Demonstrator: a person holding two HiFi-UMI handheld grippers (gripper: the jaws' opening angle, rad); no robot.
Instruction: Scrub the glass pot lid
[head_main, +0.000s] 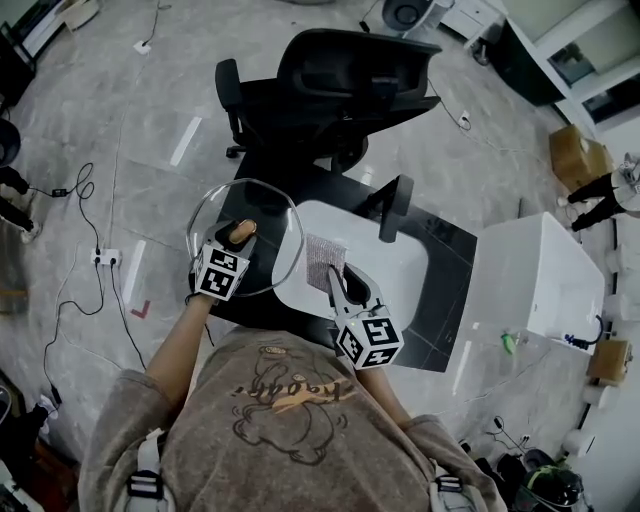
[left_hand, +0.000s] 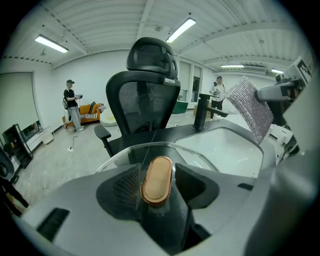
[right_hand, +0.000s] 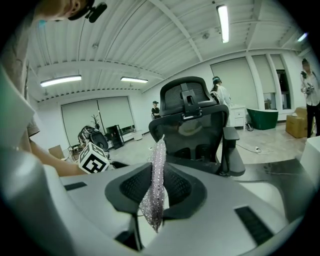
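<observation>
The lid (head_main: 272, 222) is seen as a round disc of clear glass with a thin metal rim and an oval, copper-brown knob (left_hand: 156, 176) at its centre. It is held up in the air, tilted, over the left edge of the dark worktop (head_main: 445, 240), just beside the white sink (head_main: 400, 275); part of its rim hangs out over the floor. The knob is pinched between the pads of the left tool (head_main: 237, 240), whose jaws are set wide around it. The left tool is pointed forward and downward, and the bare left forearm (head_main: 175, 350) is stretched out from the body behind it. A silvery mesh cloth (head_main: 324, 263) is clamped edge-on between the closed jaws of the right tool (right_hand: 159, 187). This tool is held near the body at the sink's near edge, angled slightly down, with the cloth raised just right of the lid's rim; whether the two touch cannot be told.
</observation>
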